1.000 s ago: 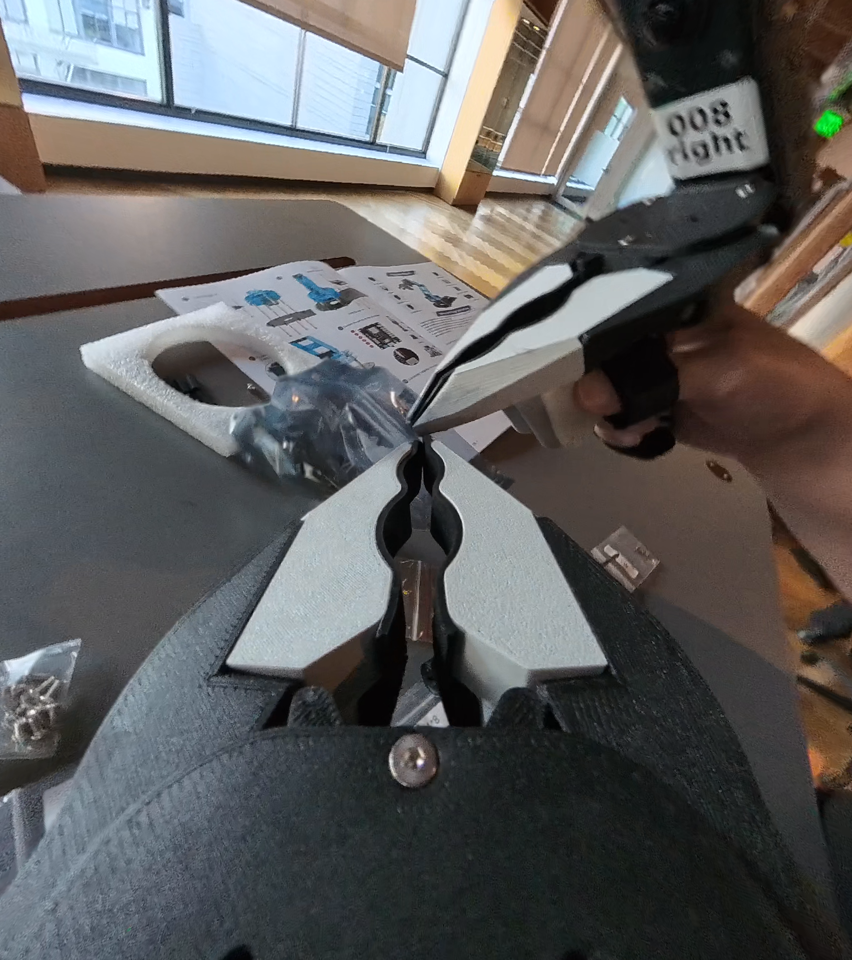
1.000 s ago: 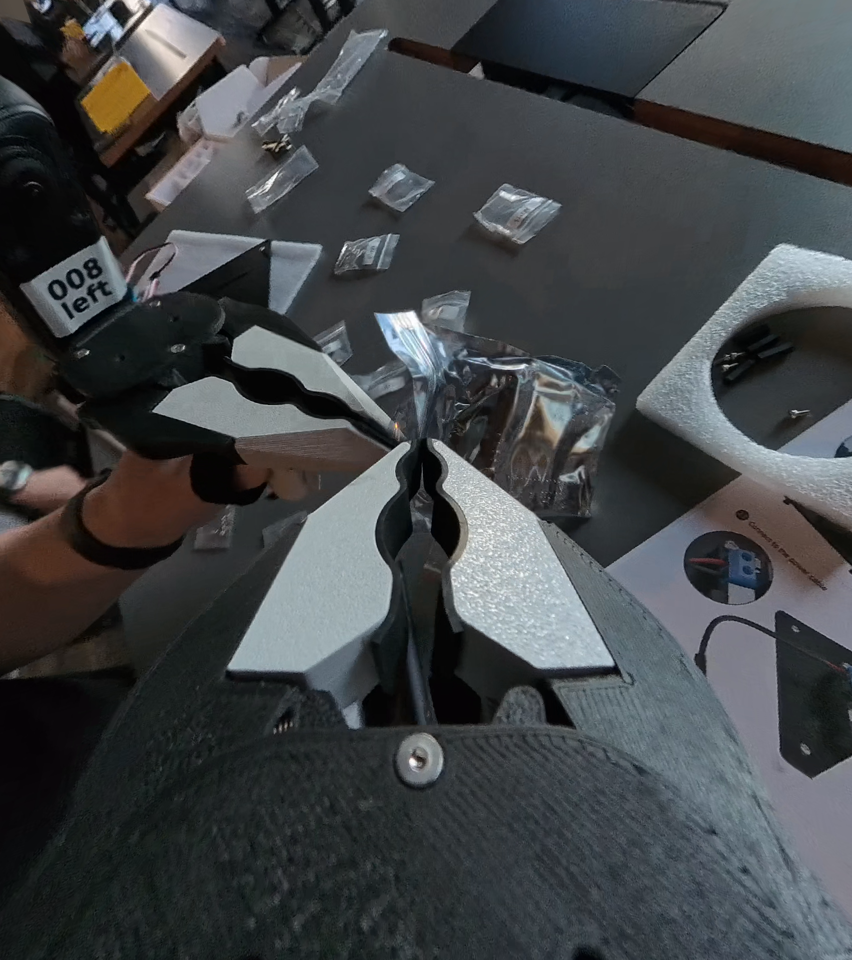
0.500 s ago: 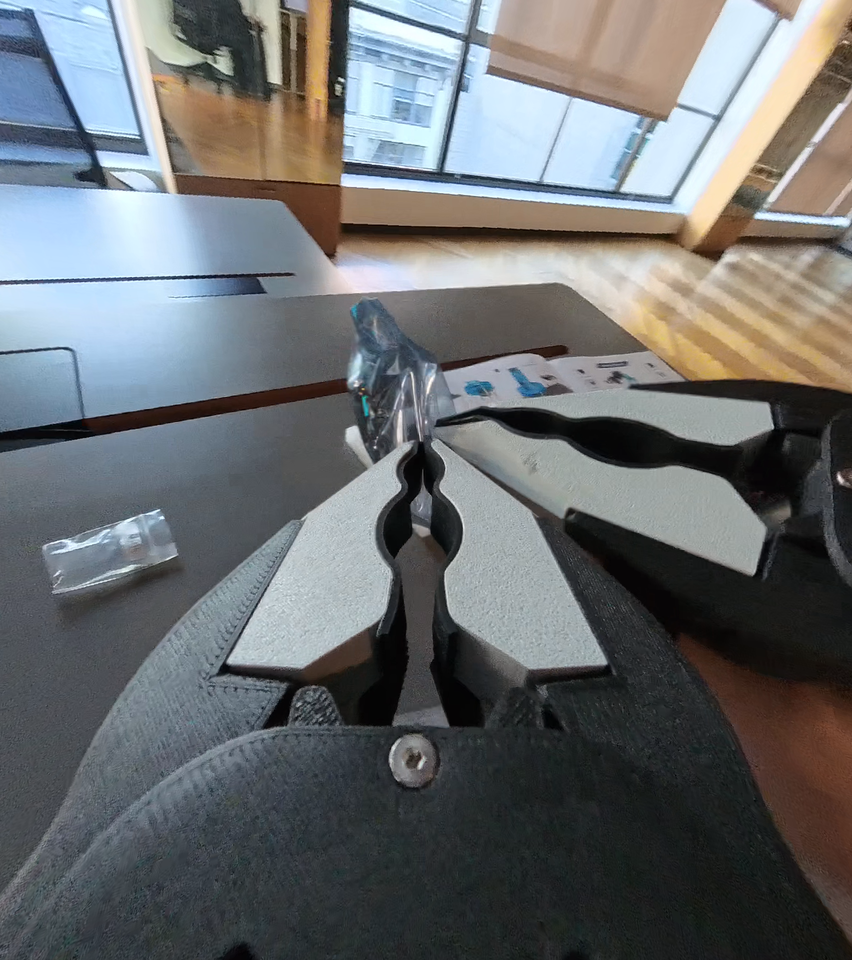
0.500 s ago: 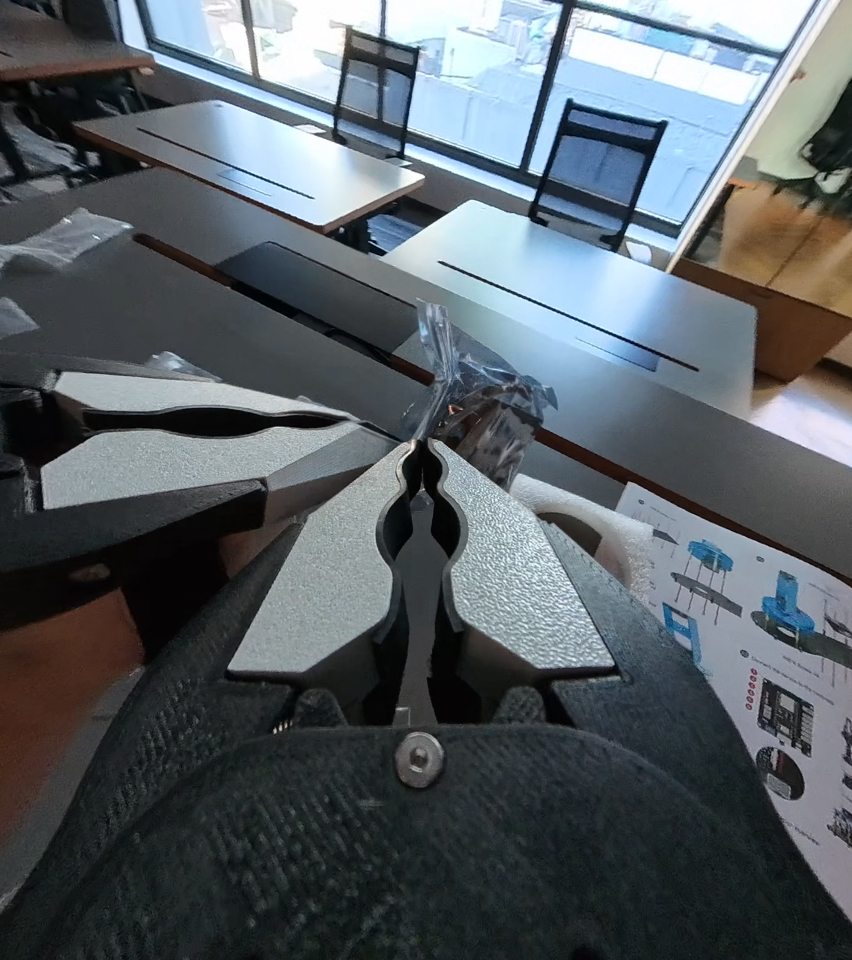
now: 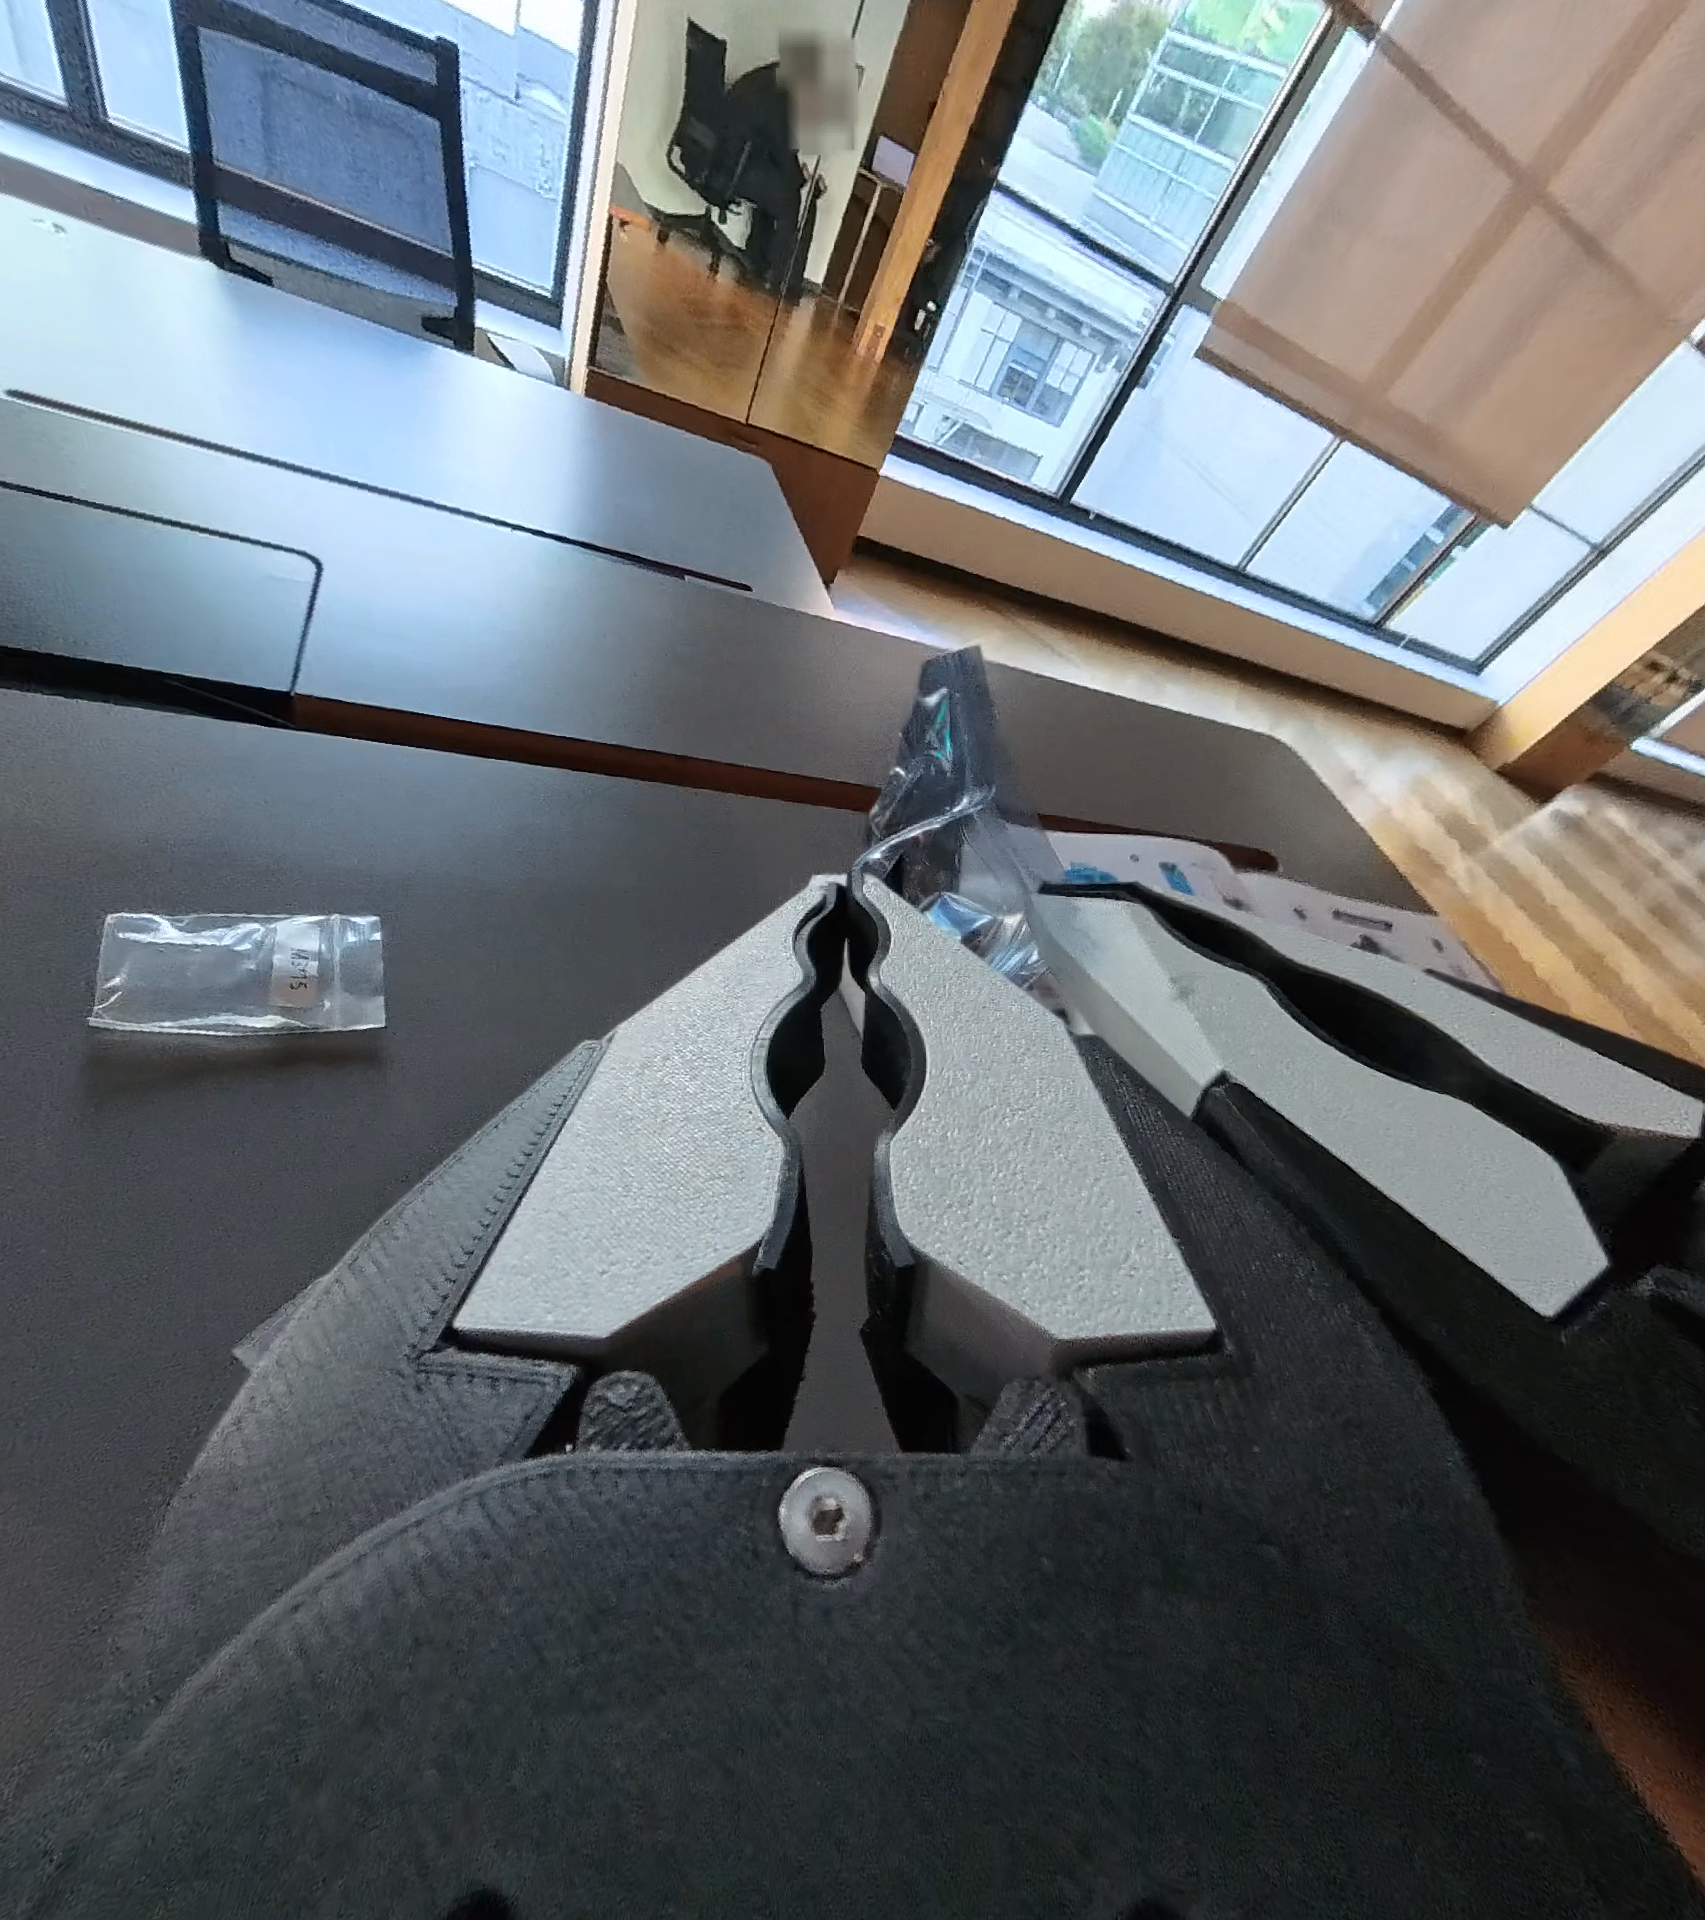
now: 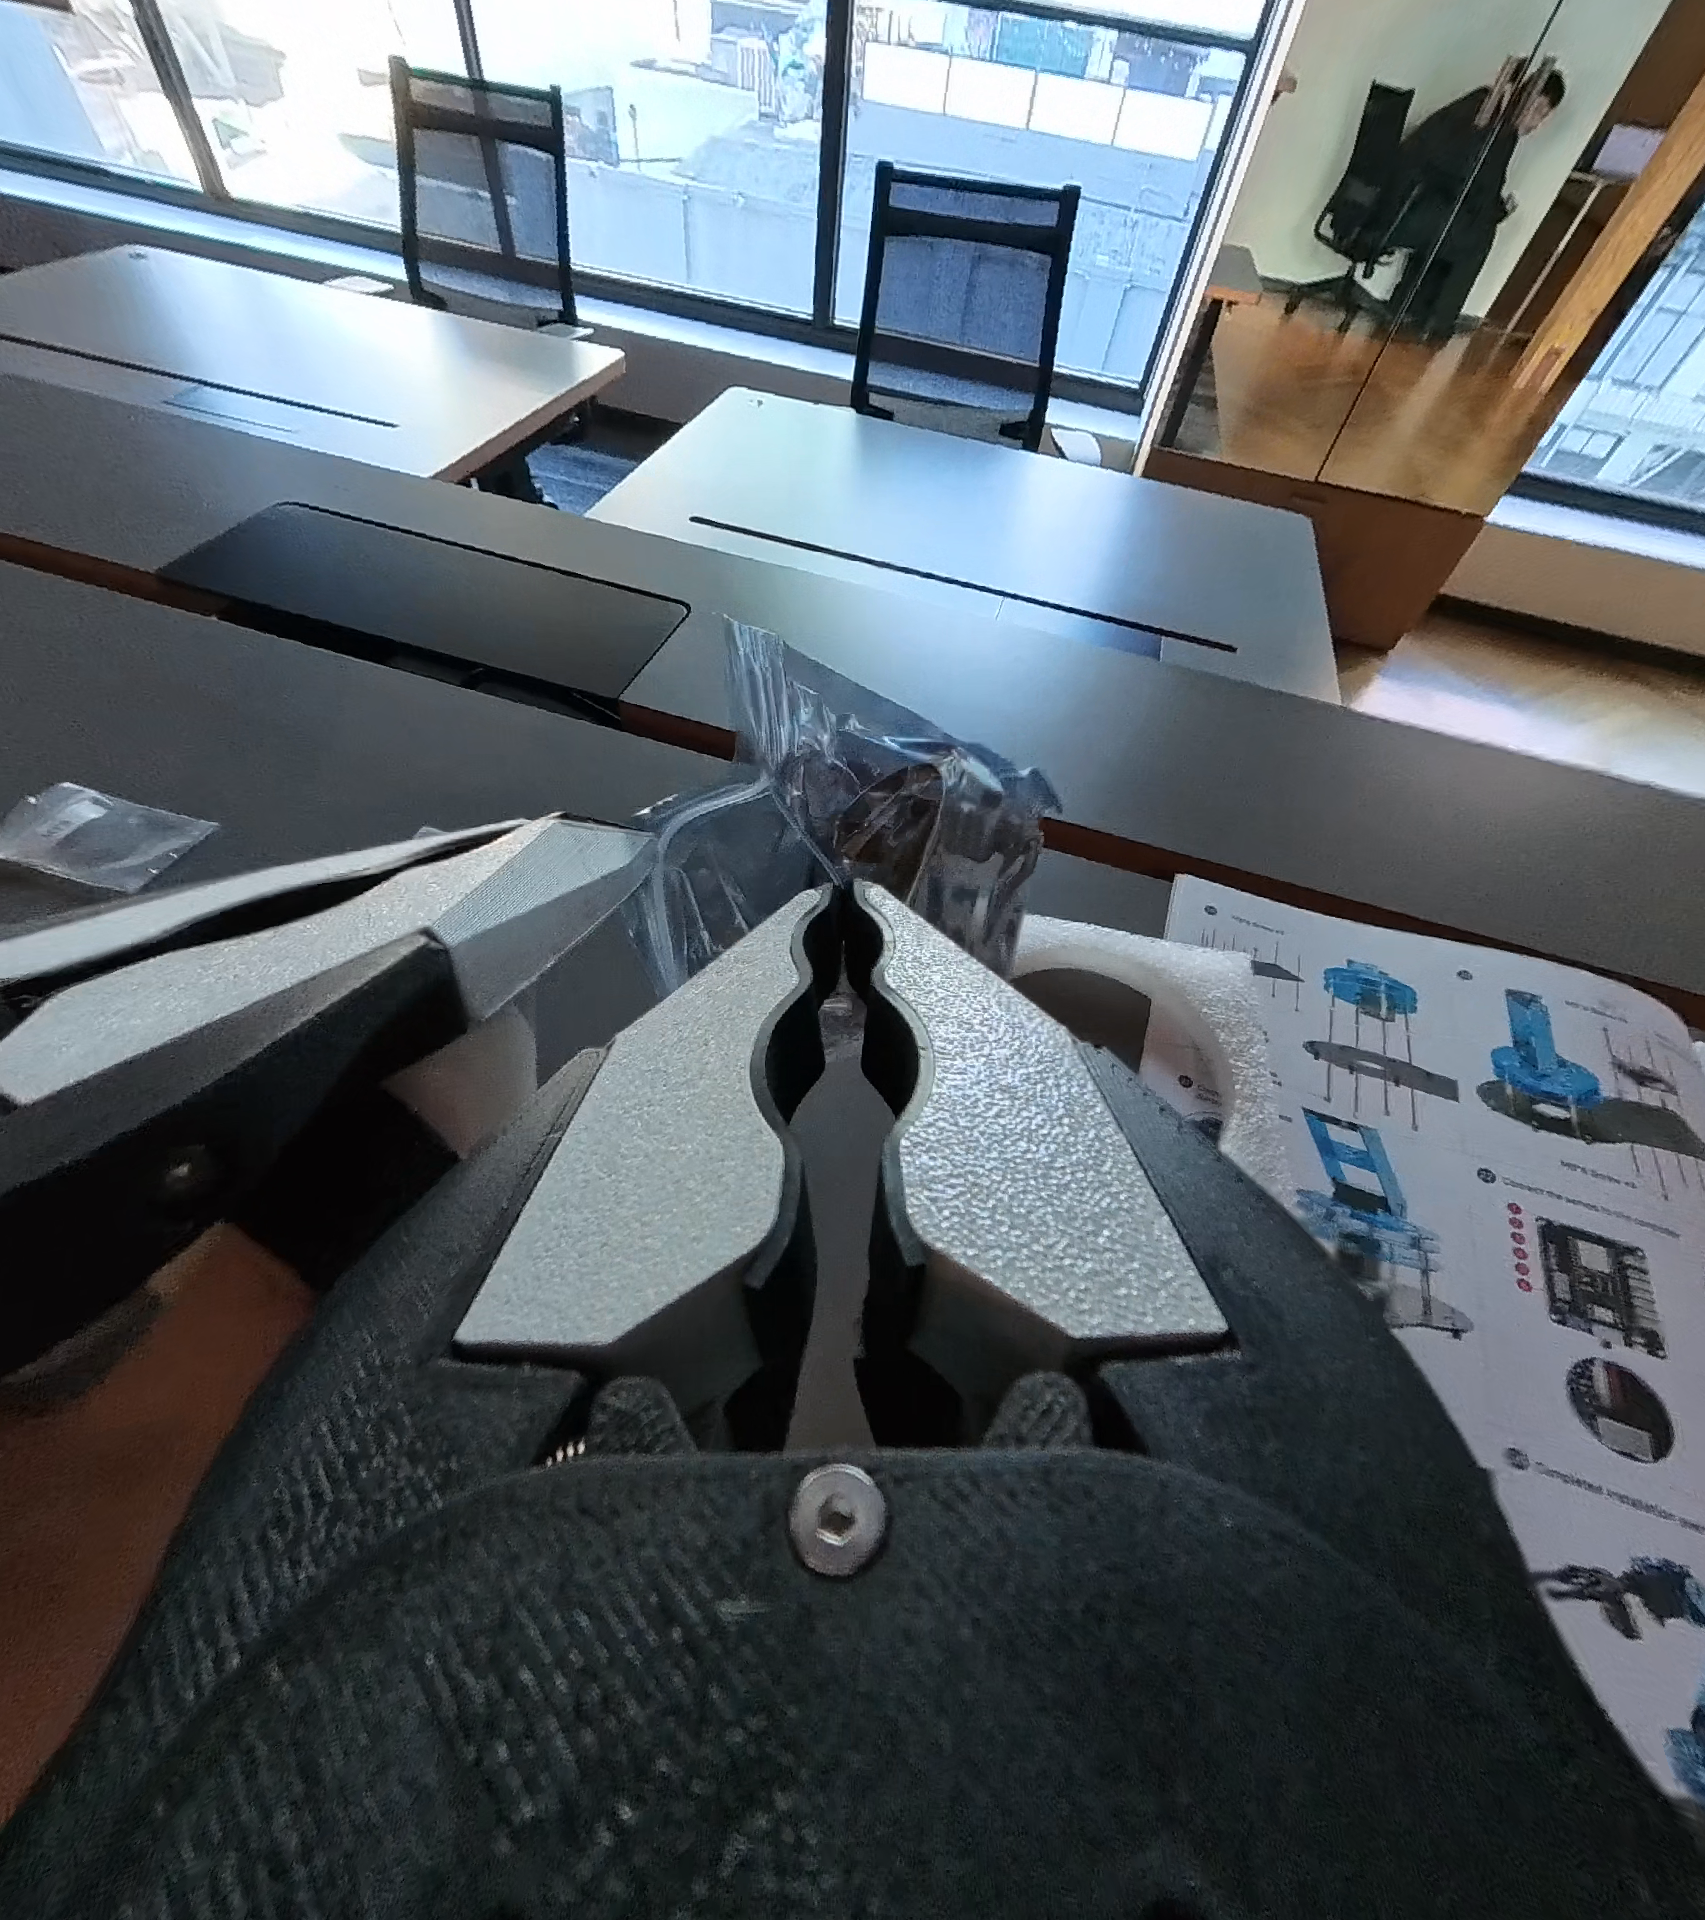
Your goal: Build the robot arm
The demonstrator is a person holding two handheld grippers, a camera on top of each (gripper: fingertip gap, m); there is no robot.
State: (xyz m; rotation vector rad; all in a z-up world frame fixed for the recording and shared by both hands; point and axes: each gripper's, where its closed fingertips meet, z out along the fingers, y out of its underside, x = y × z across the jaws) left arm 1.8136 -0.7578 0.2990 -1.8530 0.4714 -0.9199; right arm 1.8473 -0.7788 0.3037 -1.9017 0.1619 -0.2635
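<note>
A crinkled clear plastic bag (image 5: 941,769) with dark and blue parts inside stands up between both grippers, above the dark table (image 5: 204,1195). My left gripper (image 5: 848,891) is shut on the bag's near edge. My right gripper (image 6: 846,891) is shut on the same bag (image 6: 889,790), pinching another edge. In the left wrist view the right gripper (image 5: 1056,914) lies close on the right. In the right wrist view the left gripper (image 6: 619,883) lies close on the left, tips side by side.
A small clear zip bag (image 5: 240,971) lies on the table to the left and also shows in the right wrist view (image 6: 95,836). A white foam block (image 6: 1170,997) and a printed instruction sheet (image 6: 1554,1195) lie to the right. Grey tables and chairs stand behind. The tips of one gripper are about 4 cm away from the tips of the other.
Both grippers have lifted the bag off the table and tilted up toward the windows. They have turned from facing each other to lying side by side, both still shut on the bag.
</note>
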